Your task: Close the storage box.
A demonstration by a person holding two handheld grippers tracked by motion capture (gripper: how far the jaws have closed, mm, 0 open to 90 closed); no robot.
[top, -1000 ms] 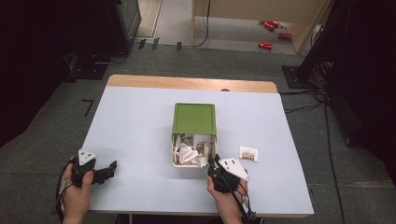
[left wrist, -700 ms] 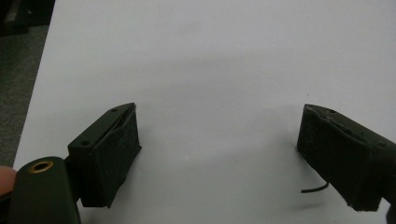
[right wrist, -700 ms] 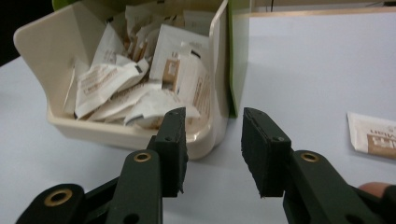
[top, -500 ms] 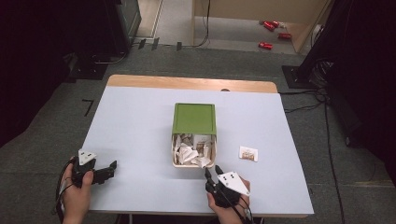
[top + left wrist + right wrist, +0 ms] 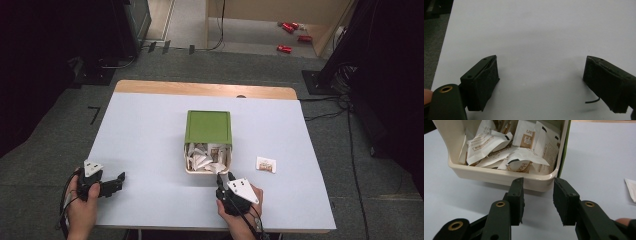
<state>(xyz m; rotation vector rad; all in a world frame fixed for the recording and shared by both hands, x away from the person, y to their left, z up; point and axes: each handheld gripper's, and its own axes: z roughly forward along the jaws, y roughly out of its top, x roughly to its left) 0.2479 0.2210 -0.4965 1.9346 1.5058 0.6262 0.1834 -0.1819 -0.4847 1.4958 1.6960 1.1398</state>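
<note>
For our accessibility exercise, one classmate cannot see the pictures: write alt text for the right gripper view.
The right gripper, its two black jaws open and empty, points at the near rim of a cream plastic box full of white paper sachets printed in brown. The box stands on a pale blue table, with a green lid edge along its side.

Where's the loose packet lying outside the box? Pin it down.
In the high view the loose packet lies flat on the table, right of the cream box and just beyond the right gripper.
</note>
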